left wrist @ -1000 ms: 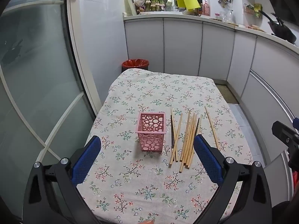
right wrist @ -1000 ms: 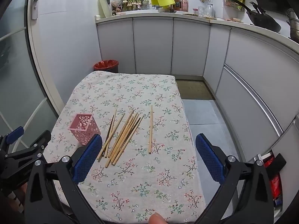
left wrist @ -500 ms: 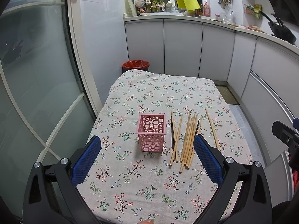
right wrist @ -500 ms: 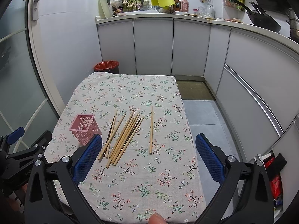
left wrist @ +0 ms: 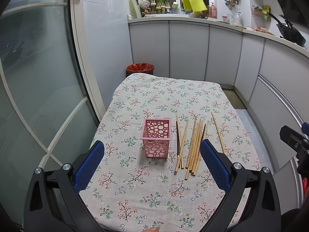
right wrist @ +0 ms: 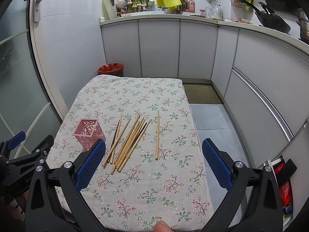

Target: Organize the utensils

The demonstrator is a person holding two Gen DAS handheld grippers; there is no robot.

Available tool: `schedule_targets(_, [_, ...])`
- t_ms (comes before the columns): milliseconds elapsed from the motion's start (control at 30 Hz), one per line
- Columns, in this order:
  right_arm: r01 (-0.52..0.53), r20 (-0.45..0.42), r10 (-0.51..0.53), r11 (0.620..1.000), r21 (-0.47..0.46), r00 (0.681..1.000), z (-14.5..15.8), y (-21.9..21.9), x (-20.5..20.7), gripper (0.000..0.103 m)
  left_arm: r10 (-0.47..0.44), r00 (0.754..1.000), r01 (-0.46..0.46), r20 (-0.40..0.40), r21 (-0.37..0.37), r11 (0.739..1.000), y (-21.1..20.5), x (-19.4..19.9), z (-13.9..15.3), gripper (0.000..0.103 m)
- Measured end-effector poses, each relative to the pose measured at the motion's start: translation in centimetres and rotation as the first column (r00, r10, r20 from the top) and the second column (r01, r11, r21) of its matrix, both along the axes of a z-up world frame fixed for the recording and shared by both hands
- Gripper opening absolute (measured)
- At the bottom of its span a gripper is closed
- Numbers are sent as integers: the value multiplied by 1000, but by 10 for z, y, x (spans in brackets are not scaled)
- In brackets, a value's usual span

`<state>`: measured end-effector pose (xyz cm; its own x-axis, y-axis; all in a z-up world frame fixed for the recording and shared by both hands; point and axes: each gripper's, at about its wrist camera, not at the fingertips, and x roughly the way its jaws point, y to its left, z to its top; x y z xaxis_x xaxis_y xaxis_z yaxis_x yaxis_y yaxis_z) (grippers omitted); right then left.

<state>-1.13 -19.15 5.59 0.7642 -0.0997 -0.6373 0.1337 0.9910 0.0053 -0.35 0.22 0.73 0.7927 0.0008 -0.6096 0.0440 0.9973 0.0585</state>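
On floral cloth, pink basket [left wrist: 156,137] stood upright; chopsticks [right wrist: 129,141] lay loose at its 3 o'clock. Left gripper [left wrist: 152,159] and right gripper [right wrist: 154,161] both gaped, empty. I feared rolling sticks, probably a toppled light basket.

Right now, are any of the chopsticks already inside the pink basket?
No, the pink basket stands empty while the chopsticks all lie flat on the tablecloth beside it.

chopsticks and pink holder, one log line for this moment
left gripper open | right gripper open | chopsticks loose on tablecloth | pink holder empty, upright
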Motion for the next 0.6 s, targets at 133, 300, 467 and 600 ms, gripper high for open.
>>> schedule_targets(133, [0, 1, 0, 1000, 1, 1000, 0, 0, 0, 96, -1, 1000, 1, 0, -1, 1000, 0, 0, 0, 96])
schedule_targets(300, [0, 1, 0, 1000, 1, 1000, 0, -1, -1, 96, 0, 1000, 0, 0, 0, 1000, 0, 0, 0, 96])
schedule_targets(467, [0, 2, 0, 1000, 1, 1000, 0, -1, -1, 96, 0, 1000, 0, 0, -1, 1000, 0, 0, 0, 96])
schedule_targets(600, [0, 1, 0, 1000, 2, 1000, 1, 0, -1, 96, 0, 1000, 0, 1, -1, 1000, 0, -1, 0, 96])
